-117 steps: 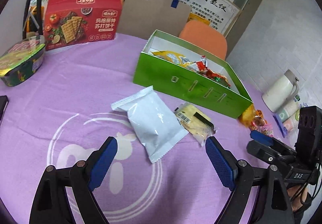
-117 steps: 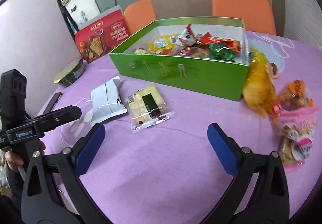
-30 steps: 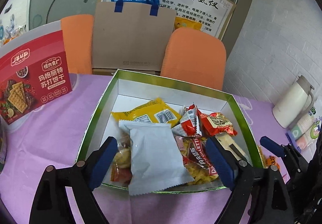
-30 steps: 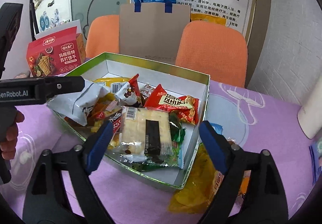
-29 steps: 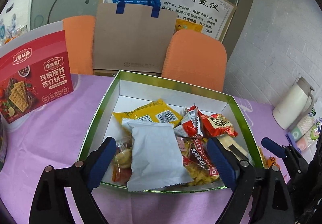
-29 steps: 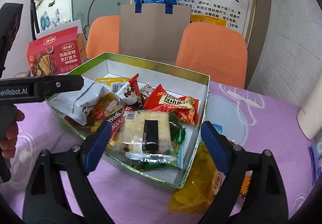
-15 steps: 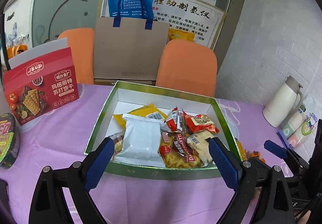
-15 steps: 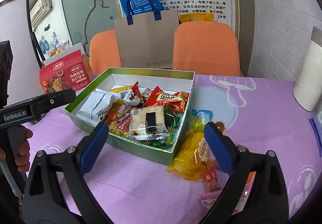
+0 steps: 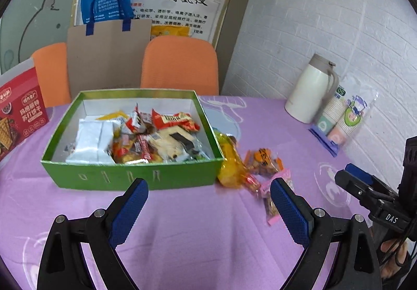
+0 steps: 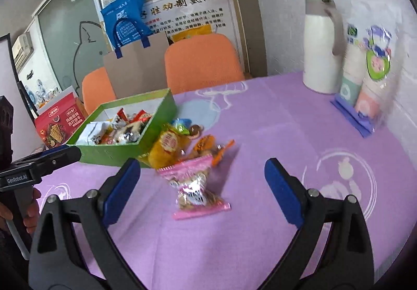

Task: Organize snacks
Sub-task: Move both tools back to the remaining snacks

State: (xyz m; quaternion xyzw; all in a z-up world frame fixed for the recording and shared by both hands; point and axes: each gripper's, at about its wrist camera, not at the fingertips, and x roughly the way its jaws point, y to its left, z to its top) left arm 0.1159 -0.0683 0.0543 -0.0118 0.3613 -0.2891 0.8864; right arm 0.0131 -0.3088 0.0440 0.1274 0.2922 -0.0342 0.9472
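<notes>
Desk [image 10: 273,133] in purple cloth; green box [image 9: 135,175] already heaped with snacks. Loose packs lie just right of the box: yellow bag [image 10: 166,145], pink pack [image 10: 194,186] nearest. Both tools empty, jaws wide apart: left tool [image 9: 208,205], right tool [image 10: 202,187]. Best: right tool straddles pink pack, closes across its middle, lifts clear of box wall

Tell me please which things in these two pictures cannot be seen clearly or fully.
- Snacks at the bottom of the green box: left wrist view, covered by the packets on top.
- Red cracker box: left wrist view, cut off by the image edge.
- Small snacks behind the yellow bag: right wrist view, blurred and overlapping, so a count is not possible.
- Pink packet: left wrist view, partly behind the left gripper.
- Poster small print: both views, too small.
</notes>
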